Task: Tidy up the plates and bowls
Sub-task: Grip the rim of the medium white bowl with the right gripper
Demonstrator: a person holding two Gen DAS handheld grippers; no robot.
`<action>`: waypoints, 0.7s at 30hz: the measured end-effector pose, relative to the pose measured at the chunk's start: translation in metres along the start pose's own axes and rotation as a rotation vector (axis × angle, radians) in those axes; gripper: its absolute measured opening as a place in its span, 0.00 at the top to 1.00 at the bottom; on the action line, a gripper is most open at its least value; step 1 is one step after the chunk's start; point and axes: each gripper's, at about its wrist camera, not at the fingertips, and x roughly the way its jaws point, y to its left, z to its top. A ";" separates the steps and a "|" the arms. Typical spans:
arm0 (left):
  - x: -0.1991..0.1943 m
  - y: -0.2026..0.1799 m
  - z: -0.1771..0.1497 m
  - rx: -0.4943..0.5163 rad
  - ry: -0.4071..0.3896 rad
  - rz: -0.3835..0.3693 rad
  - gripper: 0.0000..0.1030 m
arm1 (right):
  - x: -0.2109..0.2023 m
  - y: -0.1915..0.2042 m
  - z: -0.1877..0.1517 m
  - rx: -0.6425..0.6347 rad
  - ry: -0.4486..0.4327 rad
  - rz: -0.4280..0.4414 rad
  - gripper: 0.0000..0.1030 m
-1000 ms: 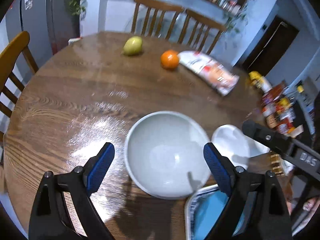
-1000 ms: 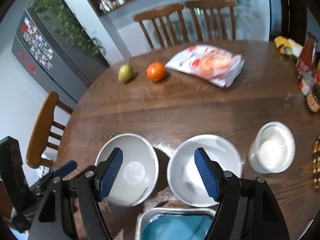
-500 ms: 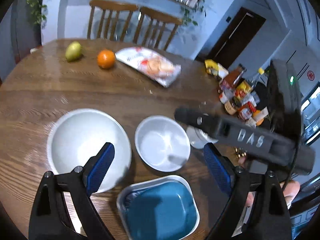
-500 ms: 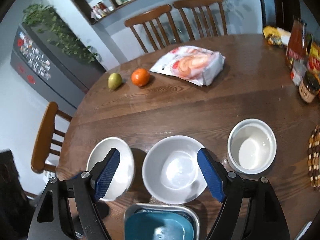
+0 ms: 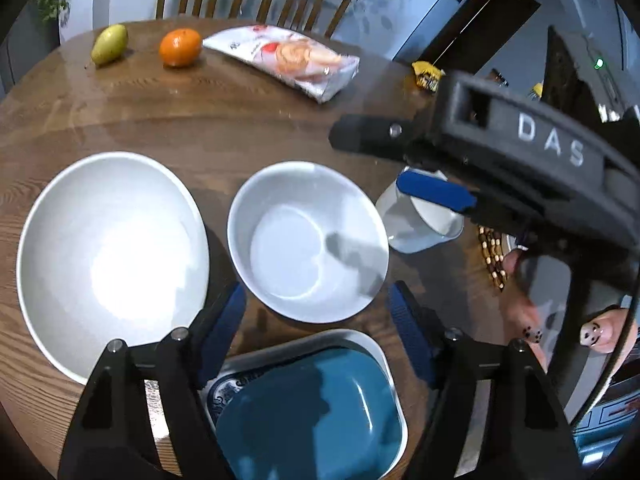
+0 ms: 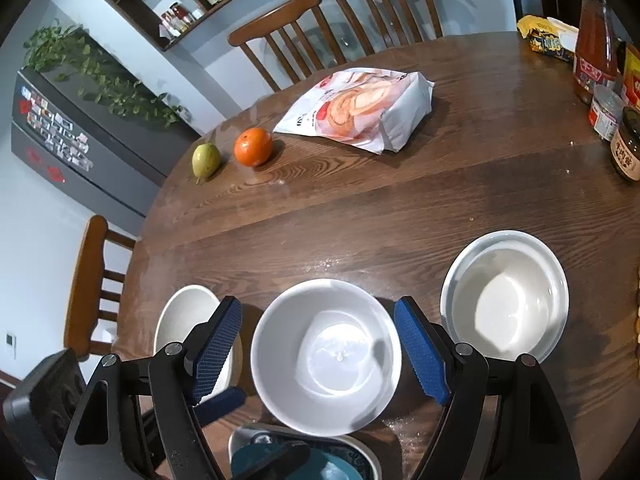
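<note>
Three white bowls stand in a row on the round wooden table [image 6: 400, 208]: a large one [image 5: 108, 256] at the left, a middle one [image 5: 308, 240] and a small one [image 6: 504, 296] at the right. A teal square dish [image 5: 312, 416] lies in a rimmed patterned plate [image 5: 384, 356] at the near edge. My left gripper [image 5: 316, 320] is open and empty, near the middle bowl's near rim. My right gripper [image 6: 320, 356] is open, its blue pads [image 6: 420, 356] on either side of the middle bowl [image 6: 326, 356], above it. The right gripper also shows in the left wrist view [image 5: 400, 160].
A green pear [image 6: 206, 160], an orange [image 6: 253, 147] and a snack bag [image 6: 360, 108] lie at the far side. Jars and sauce bottles [image 6: 596, 60] crowd the right edge, with a beaded mat [image 5: 492, 256] near the small bowl. Wooden chairs [image 6: 340, 28] ring the table.
My left gripper has swung right, from over the large bowl to the middle bowl. My right gripper has shifted so that the middle bowl sits centred between its pads.
</note>
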 end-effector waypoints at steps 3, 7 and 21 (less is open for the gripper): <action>0.005 -0.002 0.000 0.002 0.009 0.004 0.31 | 0.003 -0.002 0.001 0.001 0.003 -0.012 0.23; 0.011 -0.004 -0.002 0.009 0.018 0.019 0.31 | 0.008 -0.004 0.002 0.004 0.013 -0.021 0.23; 0.016 -0.003 -0.003 0.001 0.031 0.021 0.31 | 0.019 -0.002 0.002 0.000 0.034 -0.053 0.23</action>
